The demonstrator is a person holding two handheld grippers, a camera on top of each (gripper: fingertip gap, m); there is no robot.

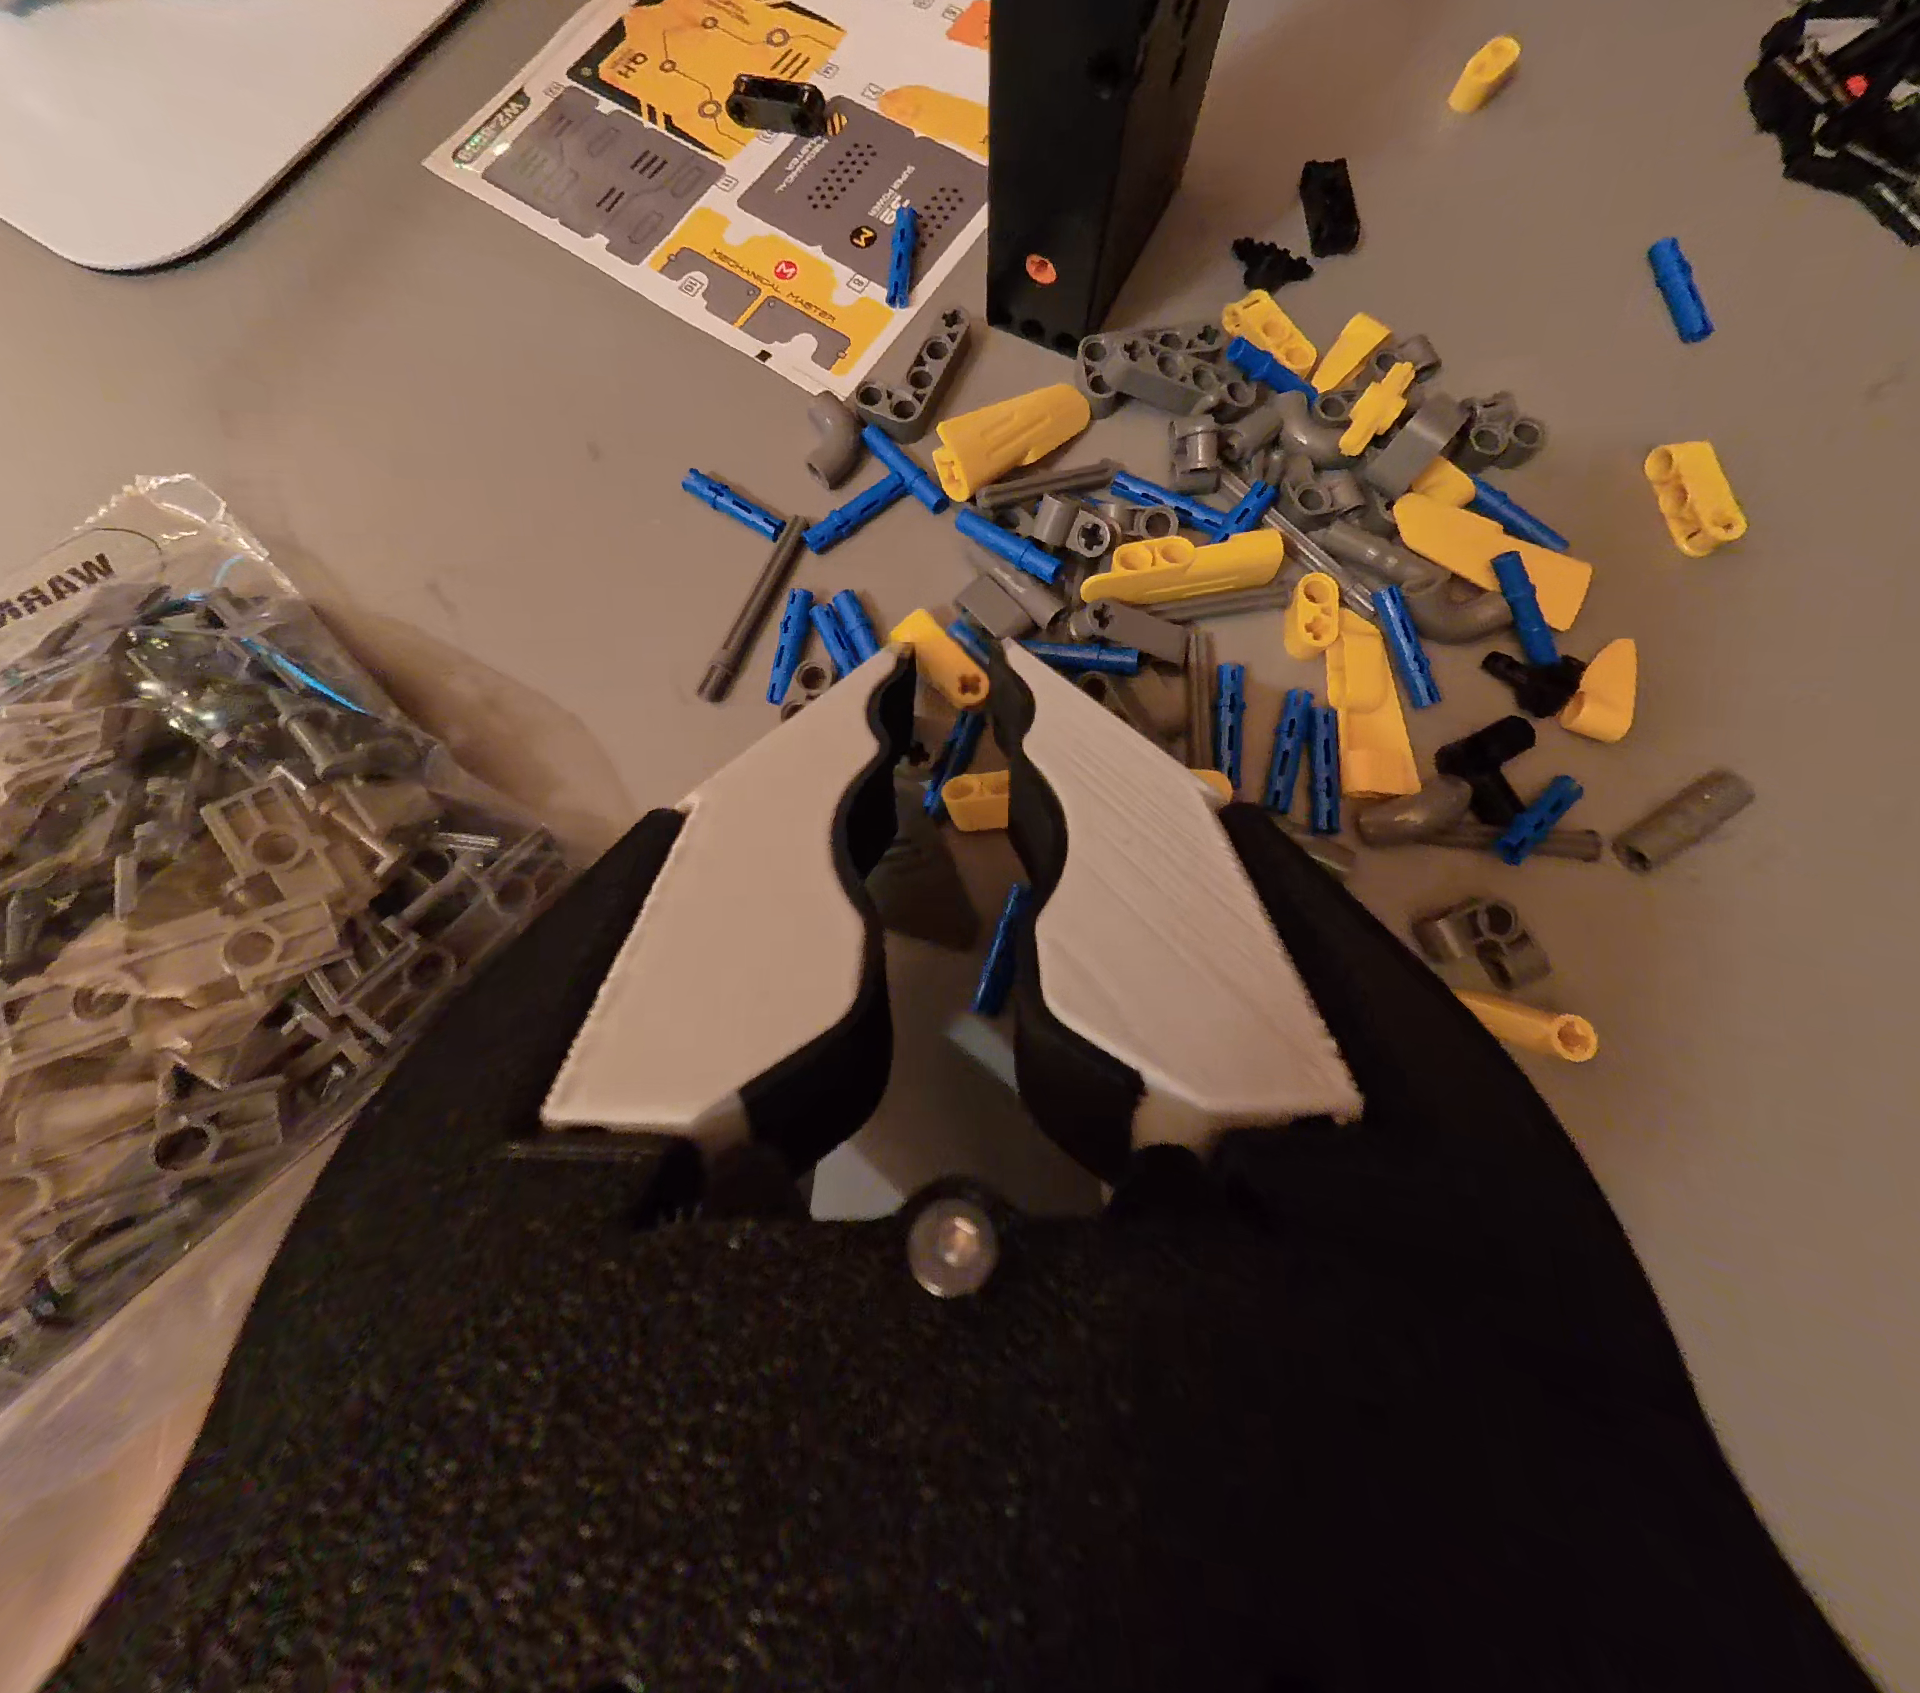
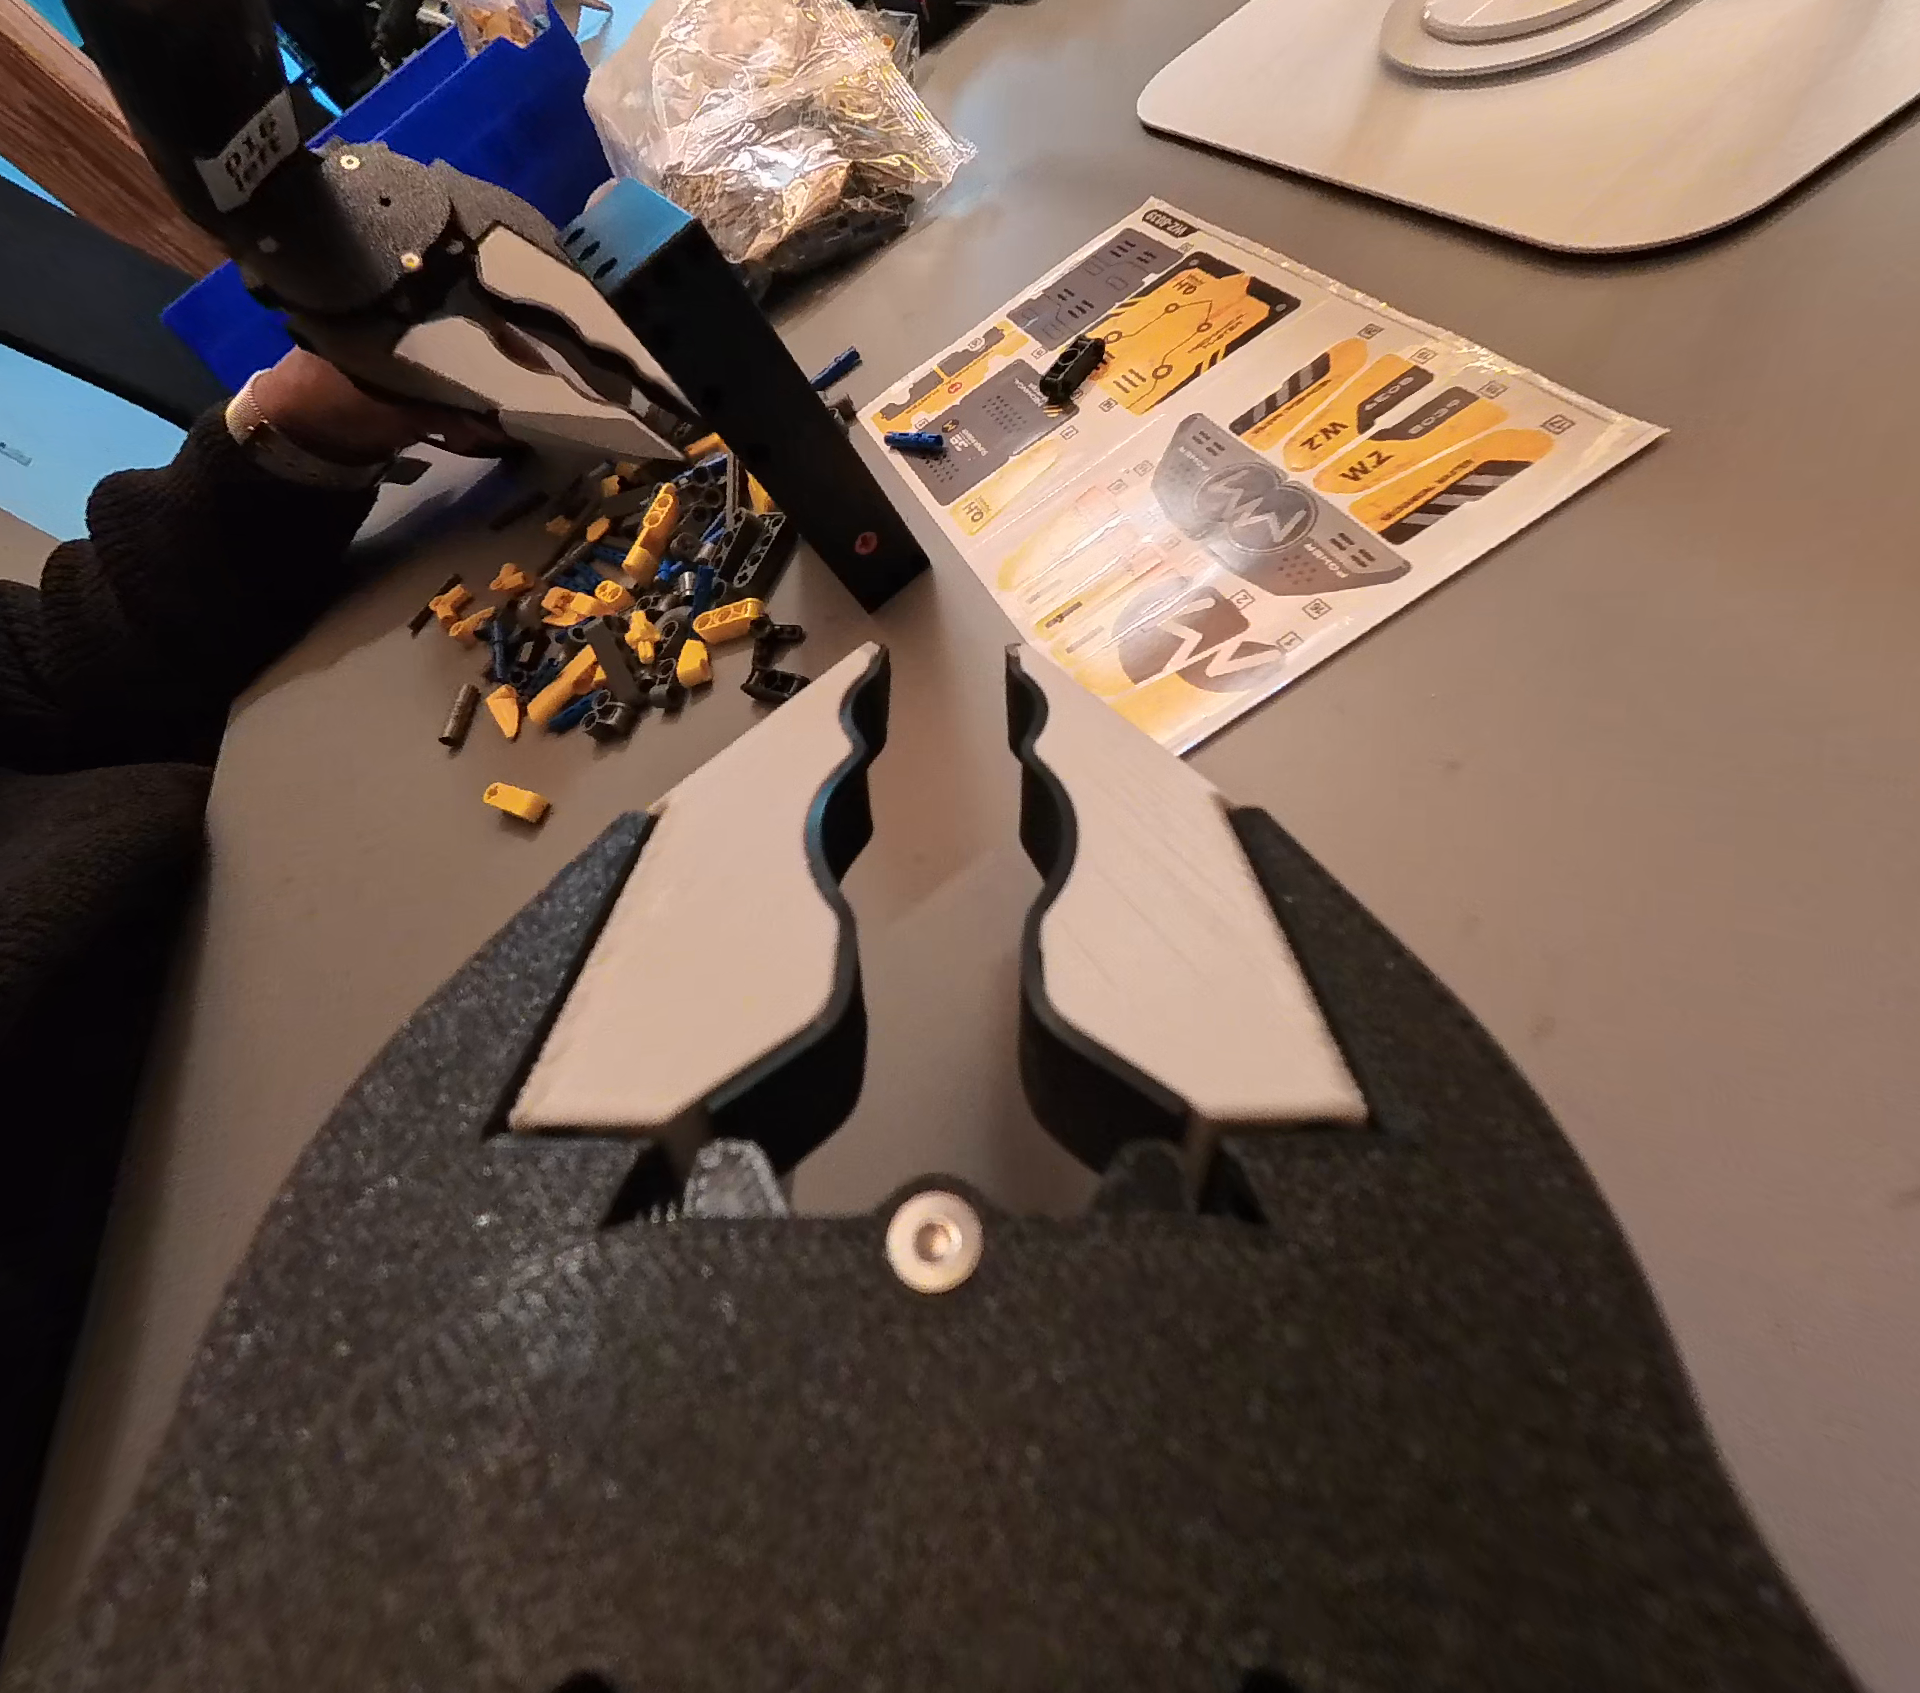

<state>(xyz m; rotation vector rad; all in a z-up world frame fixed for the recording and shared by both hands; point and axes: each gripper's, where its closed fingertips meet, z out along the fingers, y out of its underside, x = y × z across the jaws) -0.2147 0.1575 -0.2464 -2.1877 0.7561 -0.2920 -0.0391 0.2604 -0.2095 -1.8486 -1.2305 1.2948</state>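
Note:
A pile of small blue, yellow and grey building pieces (image 1: 1247, 521) lies on the grey table. My left gripper (image 1: 951, 656) is down at the near edge of the pile. Its jaws are drawn in close on a short yellow connector (image 1: 943, 658) that fills the gap between the tips. In the right wrist view the left gripper (image 2: 675, 448) points down into the pile (image 2: 613, 604), next to a leaning black perforated box (image 2: 769, 438). My right gripper (image 2: 945, 667) is open and empty over bare table, between the pile and a sticker sheet (image 2: 1247, 480).
The black box (image 1: 1101, 54) stands just behind the pile. The sticker sheet (image 1: 727, 168) bears a black piece and a blue pin. A clear bag of grey parts (image 1: 187, 864) lies left. A white stand base (image 2: 1558, 85) is at the back. A dark sleeve (image 2: 104, 656) is left. There is about 20 cm between the tips of the two grippers.

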